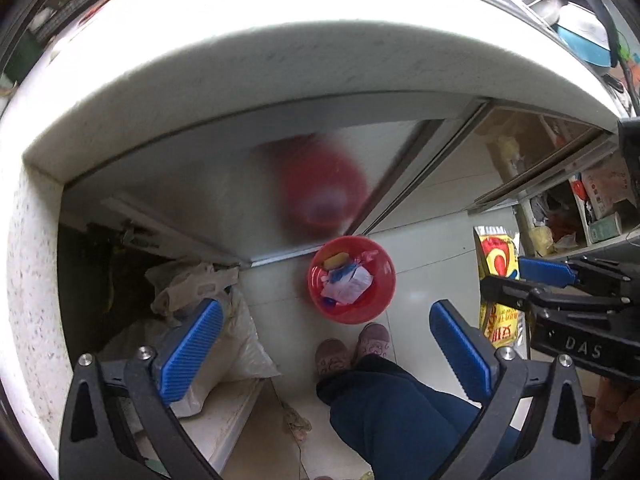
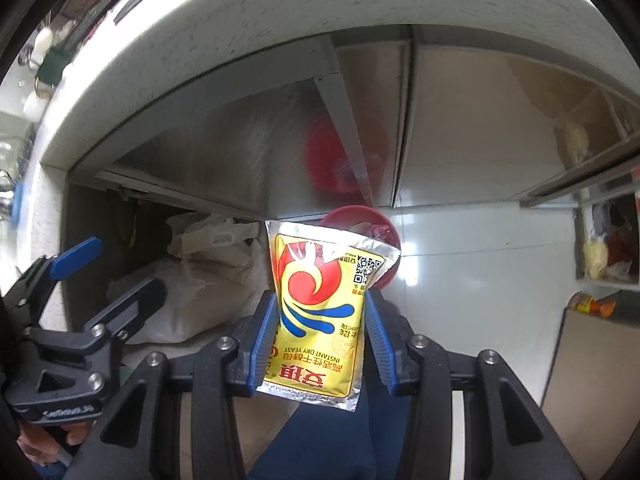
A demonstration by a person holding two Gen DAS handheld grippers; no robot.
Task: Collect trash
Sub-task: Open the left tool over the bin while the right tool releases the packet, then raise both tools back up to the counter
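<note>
A red bin stands on the tiled floor by the cabinet, with paper scraps and wrappers inside. My left gripper hangs high over the floor near it, jaws wide open with nothing between the blue pads. In the right wrist view a yellow instant dry yeast packet sits upright between the blue pads of my right gripper, which is shut on it. The packet hides most of the red bin below. The left gripper shows at the left, open. The right gripper with the packet shows at the right edge.
A white stone counter overhangs a steel cabinet door that mirrors the bin. White sacks lie under the counter at the left. A person's leg and slippers stand beside the bin. Cluttered shelves are at the right.
</note>
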